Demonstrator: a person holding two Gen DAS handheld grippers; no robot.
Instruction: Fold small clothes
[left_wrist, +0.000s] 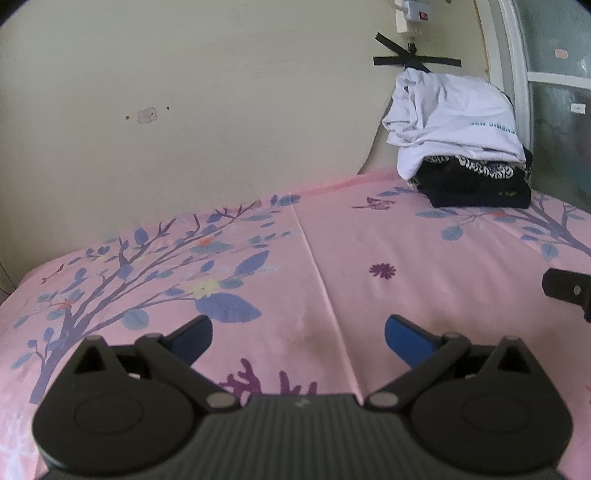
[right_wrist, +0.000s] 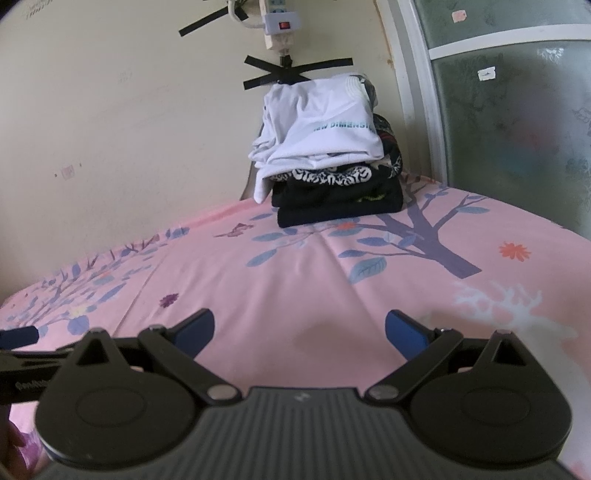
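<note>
A stack of folded clothes sits at the far corner of the bed, a white shirt with teal lettering on top of black and patterned pieces. My left gripper is open and empty, low over the pink floral sheet. My right gripper is open and empty too, facing the stack from well short of it. The right gripper's tip shows at the right edge of the left wrist view. The left gripper's blue fingertip shows at the left edge of the right wrist view.
A cream wall runs behind the bed. A power strip taped with black strips hangs above the stack. A frosted glass door with a white frame stands to the right of the stack.
</note>
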